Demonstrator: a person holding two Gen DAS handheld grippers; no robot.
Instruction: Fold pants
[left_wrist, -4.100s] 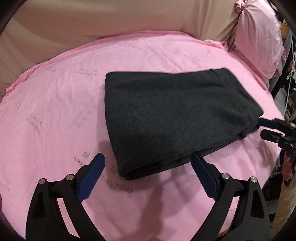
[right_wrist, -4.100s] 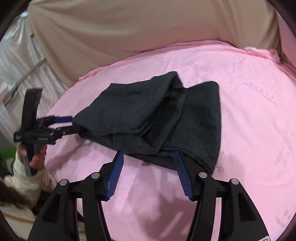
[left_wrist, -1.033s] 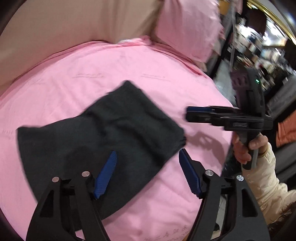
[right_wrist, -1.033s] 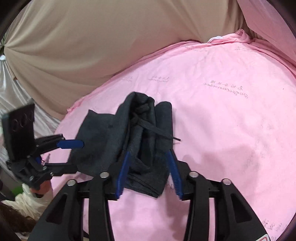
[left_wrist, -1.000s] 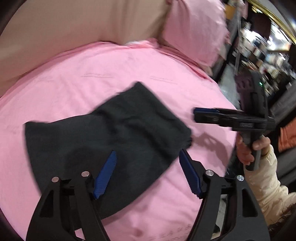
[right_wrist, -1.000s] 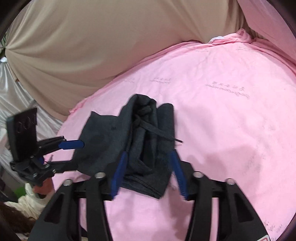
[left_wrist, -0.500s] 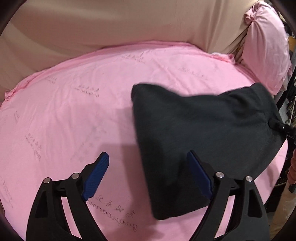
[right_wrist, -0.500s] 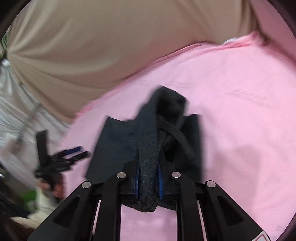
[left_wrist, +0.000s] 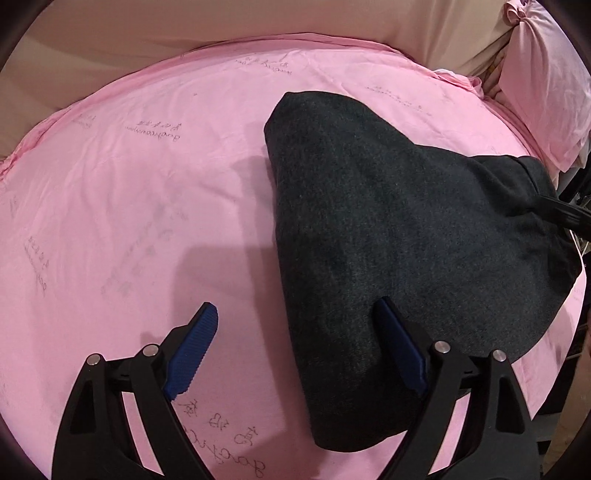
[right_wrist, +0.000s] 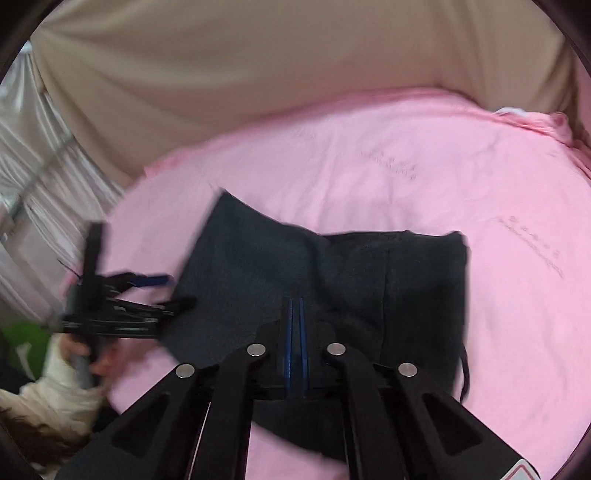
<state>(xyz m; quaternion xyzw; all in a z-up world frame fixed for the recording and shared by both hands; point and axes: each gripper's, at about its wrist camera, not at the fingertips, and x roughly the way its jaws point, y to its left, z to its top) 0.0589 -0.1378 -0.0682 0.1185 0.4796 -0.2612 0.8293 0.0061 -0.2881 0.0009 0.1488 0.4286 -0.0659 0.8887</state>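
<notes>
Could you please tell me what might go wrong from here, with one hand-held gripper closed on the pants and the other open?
1. The right hand-held gripper is pinching only a small bunch of the folded dark grey knit pants, so lower layers may slip and the fold may come undone.
2. The left hand-held gripper is open, holding nothing, so that side may drag across the pink bedsheet.
3. The loose drawstring might snag.

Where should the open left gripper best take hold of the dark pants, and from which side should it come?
Probably the near rounded corner of the pants, coming from the bare pink sheet on its left. That thick folded edge already lies between the open left gripper fingers, while the right gripper holds the far end.
</notes>
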